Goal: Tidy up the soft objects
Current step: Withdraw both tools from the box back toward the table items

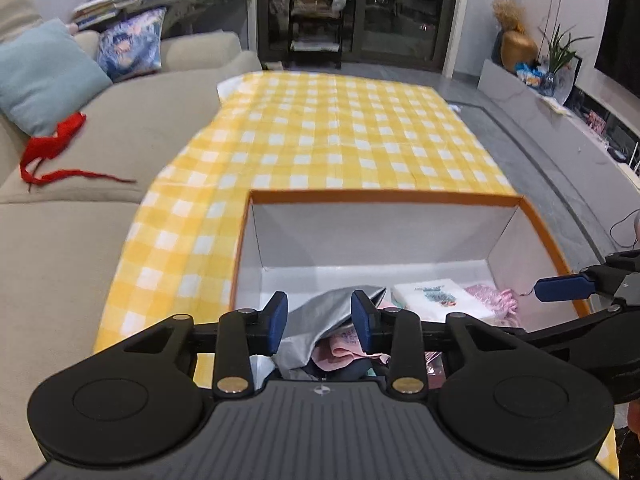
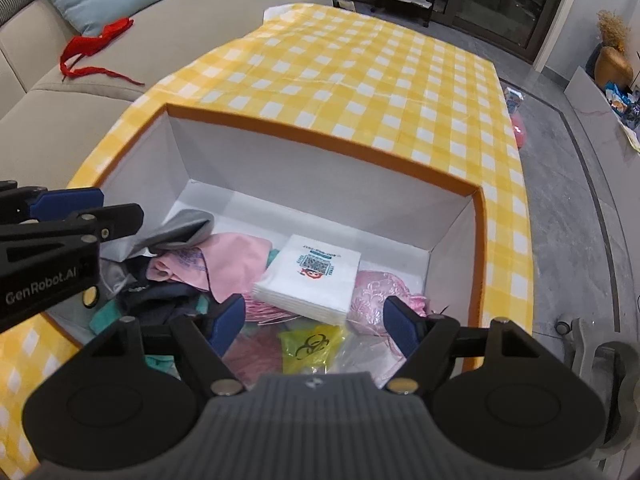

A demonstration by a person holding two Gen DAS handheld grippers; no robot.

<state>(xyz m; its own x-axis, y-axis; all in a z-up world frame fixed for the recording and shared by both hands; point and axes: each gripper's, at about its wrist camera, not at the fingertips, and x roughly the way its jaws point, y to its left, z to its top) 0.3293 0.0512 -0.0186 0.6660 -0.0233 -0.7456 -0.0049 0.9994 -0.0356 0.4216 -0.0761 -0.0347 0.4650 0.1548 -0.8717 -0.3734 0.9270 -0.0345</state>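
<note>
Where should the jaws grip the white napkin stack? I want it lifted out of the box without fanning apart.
Probably across the white napkin stack at its near corner, coming from above with the right gripper: that layered edge faces the gripper and sits raised on the pink lace fabric.

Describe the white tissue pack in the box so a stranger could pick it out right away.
Find the orange-rimmed box on the yellow checked cloth. Inside, among loose fabrics, lies a flat square tissue pack beside a pink lace piece. It alone is white, crisp-edged and printed with a QR code.
</note>
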